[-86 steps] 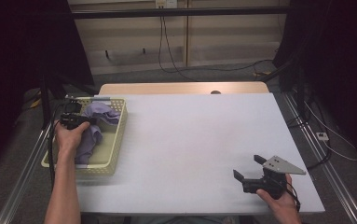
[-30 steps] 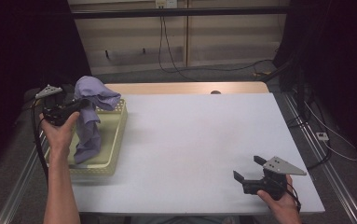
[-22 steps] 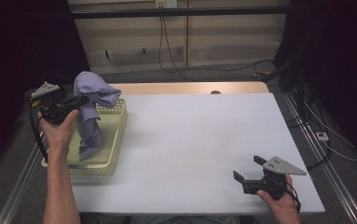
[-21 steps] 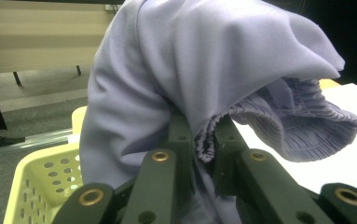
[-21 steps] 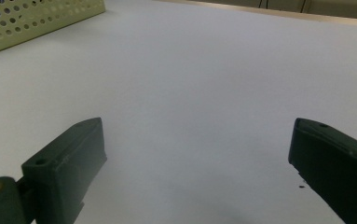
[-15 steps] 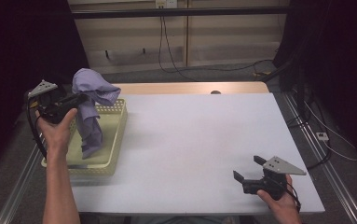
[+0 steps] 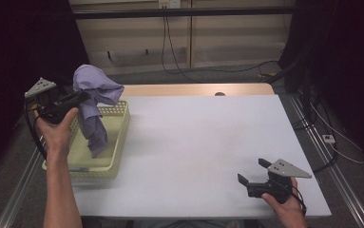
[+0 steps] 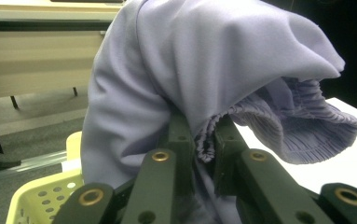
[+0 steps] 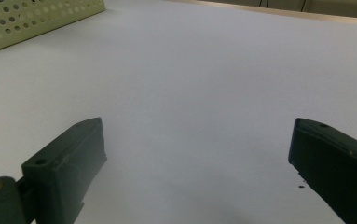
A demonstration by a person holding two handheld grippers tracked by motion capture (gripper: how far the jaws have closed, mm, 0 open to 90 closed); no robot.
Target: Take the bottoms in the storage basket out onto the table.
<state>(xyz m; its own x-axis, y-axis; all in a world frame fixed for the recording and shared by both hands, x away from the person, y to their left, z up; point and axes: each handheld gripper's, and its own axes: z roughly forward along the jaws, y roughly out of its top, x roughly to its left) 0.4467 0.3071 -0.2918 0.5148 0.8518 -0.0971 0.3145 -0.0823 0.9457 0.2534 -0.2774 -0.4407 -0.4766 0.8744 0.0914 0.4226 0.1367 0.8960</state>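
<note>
My left gripper [image 7: 77,98] pinches a lilac garment [image 7: 94,107] by its ribbed hem, above the yellow basket [image 7: 115,152] at the table's left. It looks soft, light and droopy, so I judge the gathered hem the surest hold. My right gripper [image 7: 255,173] rests open on the near right.

Open counter: I see the white counter [image 7: 194,142] bare from the basket across to my right tool [image 7: 254,173], a wide lane.
Left edge: the yellow basket [image 7: 118,142] walls off that side.
Above the basket: the lilac cloth [image 7: 94,109] hangs from my left tool [image 7: 82,97] into the basket, blocking passage there.
Right tool: jaws spread, nothing between them.
</note>
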